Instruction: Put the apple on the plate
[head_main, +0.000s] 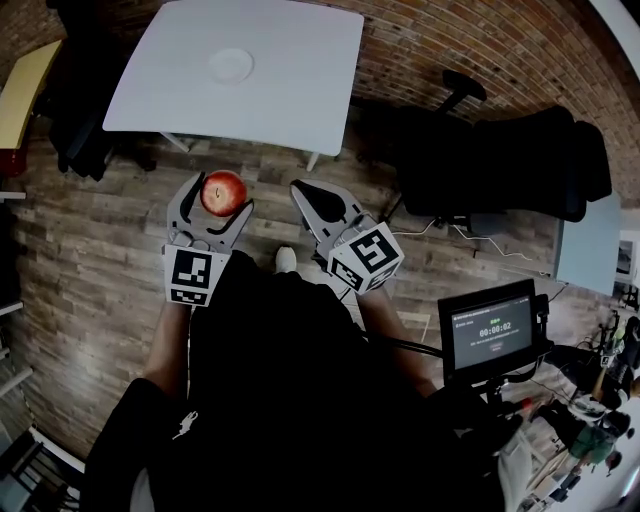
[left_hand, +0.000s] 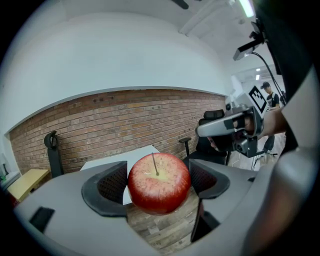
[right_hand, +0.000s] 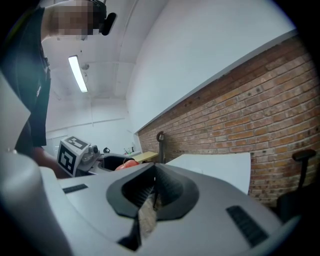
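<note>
A red apple (head_main: 224, 192) sits between the jaws of my left gripper (head_main: 212, 200), which is shut on it, held in the air over the wooden floor short of the table. In the left gripper view the apple (left_hand: 159, 183) fills the gap between the two dark pads, stem up. A white plate (head_main: 231, 65) lies on the white table (head_main: 300, 90) ahead. My right gripper (head_main: 312, 198) hovers beside the left one, jaws shut with nothing between them; in its own view the pads (right_hand: 150, 192) meet.
A black office chair (head_main: 500, 170) stands to the right of the table, against the brick wall (head_main: 480, 50). A small screen on a stand (head_main: 492, 330) is at my right. A yellow table (head_main: 25, 90) and dark bags sit at the left.
</note>
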